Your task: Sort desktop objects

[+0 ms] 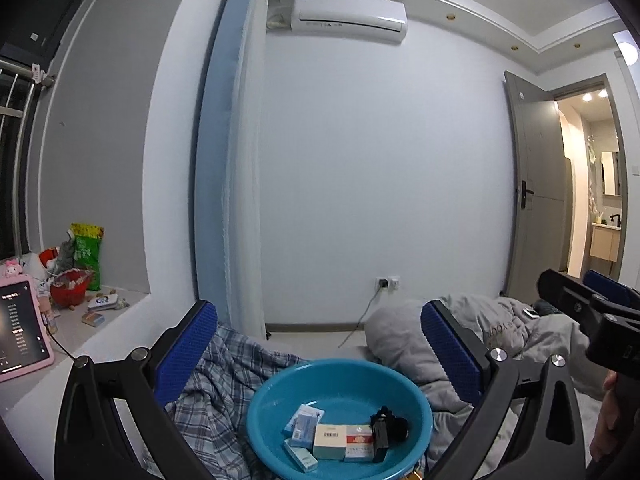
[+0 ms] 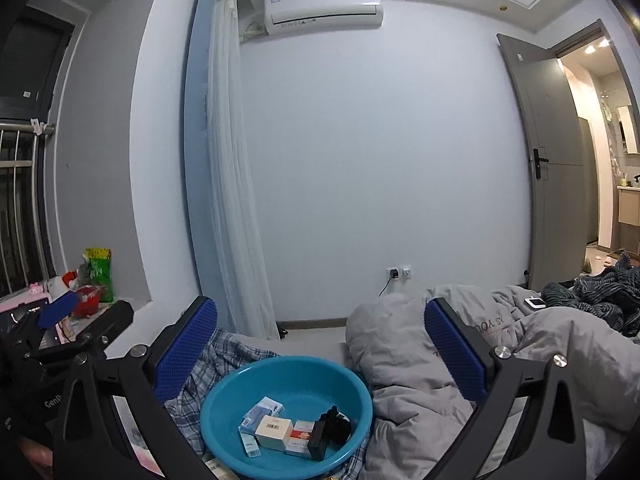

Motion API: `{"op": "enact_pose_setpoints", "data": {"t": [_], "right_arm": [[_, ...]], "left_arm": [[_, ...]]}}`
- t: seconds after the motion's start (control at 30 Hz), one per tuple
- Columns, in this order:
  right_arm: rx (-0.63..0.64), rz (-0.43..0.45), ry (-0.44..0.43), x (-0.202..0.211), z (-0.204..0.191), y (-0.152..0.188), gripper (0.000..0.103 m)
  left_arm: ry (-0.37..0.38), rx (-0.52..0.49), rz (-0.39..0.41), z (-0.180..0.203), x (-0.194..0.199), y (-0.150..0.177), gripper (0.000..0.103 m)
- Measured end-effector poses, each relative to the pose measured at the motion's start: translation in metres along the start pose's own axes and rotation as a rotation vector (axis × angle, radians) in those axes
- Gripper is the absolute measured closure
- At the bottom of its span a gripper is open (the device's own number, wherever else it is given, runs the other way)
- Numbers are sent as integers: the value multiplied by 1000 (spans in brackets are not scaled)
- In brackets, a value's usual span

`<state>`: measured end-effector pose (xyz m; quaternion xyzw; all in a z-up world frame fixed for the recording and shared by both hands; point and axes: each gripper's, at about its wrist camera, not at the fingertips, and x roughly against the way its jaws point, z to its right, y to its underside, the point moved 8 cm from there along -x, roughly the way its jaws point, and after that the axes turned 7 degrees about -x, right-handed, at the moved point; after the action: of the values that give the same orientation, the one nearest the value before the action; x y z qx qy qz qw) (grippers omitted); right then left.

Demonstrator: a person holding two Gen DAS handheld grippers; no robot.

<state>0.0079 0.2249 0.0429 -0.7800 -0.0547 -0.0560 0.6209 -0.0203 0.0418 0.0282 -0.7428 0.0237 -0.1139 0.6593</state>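
A teal plastic basin point(image 1: 280, 384) sits on a bed and also shows in the right wrist view point(image 2: 240, 384). Inside lie several small boxes: a blue-white box point(image 1: 305, 420), a cream box with a barcode point(image 1: 330, 440), a red-white box point(image 1: 359, 442), plus a black object point(image 1: 386, 428). My left gripper point(image 1: 320, 344) is open and empty, raised behind the basin. My right gripper point(image 2: 322, 340) is open and empty, also raised above the basin. The right gripper also shows at the right edge of the left wrist view point(image 1: 592, 312).
A grey duvet point(image 2: 440, 360) lies right of the basin, plaid cloth point(image 1: 224, 368) to its left. A window ledge at left holds a pink tablet point(image 1: 20, 324), a red basket point(image 1: 70, 286) and a green bag point(image 1: 88, 248). A phone point(image 2: 535, 302) rests on the duvet.
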Motion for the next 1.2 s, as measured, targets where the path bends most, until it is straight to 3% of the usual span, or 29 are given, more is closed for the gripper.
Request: {"op": "enact_pose_setpoints", "data": {"t": [0.4,0.53,0.73,0.93,1.03,1.2], "right_arm": [[-95,-79,48,-14,23,17,0],[-192,-153,-14,-19,28,32,0],[-115,-204,60,-22,24,42,0],[-70,-322,110,-29,32,81,0],[-96,-364,99,-35,36,94,0],[-64,-410,102,-44,31,113,0]], "left_arm": [[18,29,-130,8,-32,28,0],[16,25,-179,13,-39,37,0],[38,-39,-269,24,-34,58,0],[27,-59,-366,22,-38,97,0],[74,-32,-430,26,-40,117,0],[66,-63,-492,29,-43,145,0]]}}
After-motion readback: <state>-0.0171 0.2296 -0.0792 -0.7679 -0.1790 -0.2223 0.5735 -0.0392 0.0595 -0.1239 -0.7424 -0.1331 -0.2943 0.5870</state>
